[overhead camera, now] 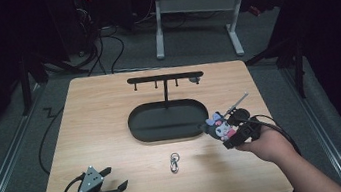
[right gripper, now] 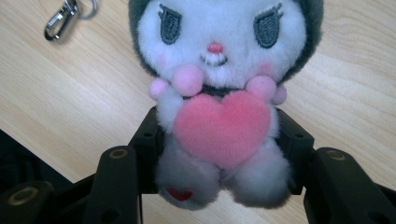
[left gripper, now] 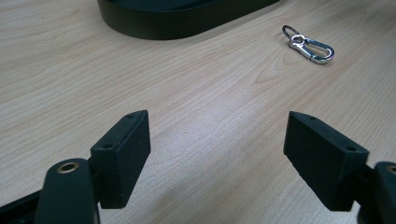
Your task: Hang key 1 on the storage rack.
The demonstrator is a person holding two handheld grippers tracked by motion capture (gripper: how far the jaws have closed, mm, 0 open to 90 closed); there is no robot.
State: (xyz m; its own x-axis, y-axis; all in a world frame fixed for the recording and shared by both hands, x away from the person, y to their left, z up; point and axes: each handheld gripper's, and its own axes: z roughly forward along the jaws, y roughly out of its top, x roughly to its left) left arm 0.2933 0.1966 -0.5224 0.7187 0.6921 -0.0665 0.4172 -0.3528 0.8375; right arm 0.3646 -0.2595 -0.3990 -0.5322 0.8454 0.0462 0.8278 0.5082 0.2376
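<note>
Right gripper [overhead camera: 234, 135], at the right of the high view, clamped on a plush toy [right gripper: 217, 102]: in the right gripper view the two black jaws press into the toy's soft body just below its pink heart, one on each flank, with the head standing clear above them. The toy is thus held off the wooden table [overhead camera: 110, 109], beside the right end of the black oval tray [overhead camera: 168, 120].

The step in hand appears to be carrying the toy toward the hook stand [overhead camera: 164, 78] that rises from the tray — probably to hang it from one of the small pegs under the crossbar. To do this well, the grip should stay low on the body, so that the top of the head leads the approach. Whether the toy bears a hanging loop cannot be told; a thin pale rod [overhead camera: 238, 101] projects up and right behind it.

Left gripper [overhead camera: 98, 189], at the lower left of the high view, jaws wide apart with nothing between them, low over bare wood.

A silver carabiner clip [overhead camera: 174, 163] lies loose at lower centre, well apart from both grippers — it is no obstacle. The stand's upright and the tray's rim are the parts to clear.
</note>
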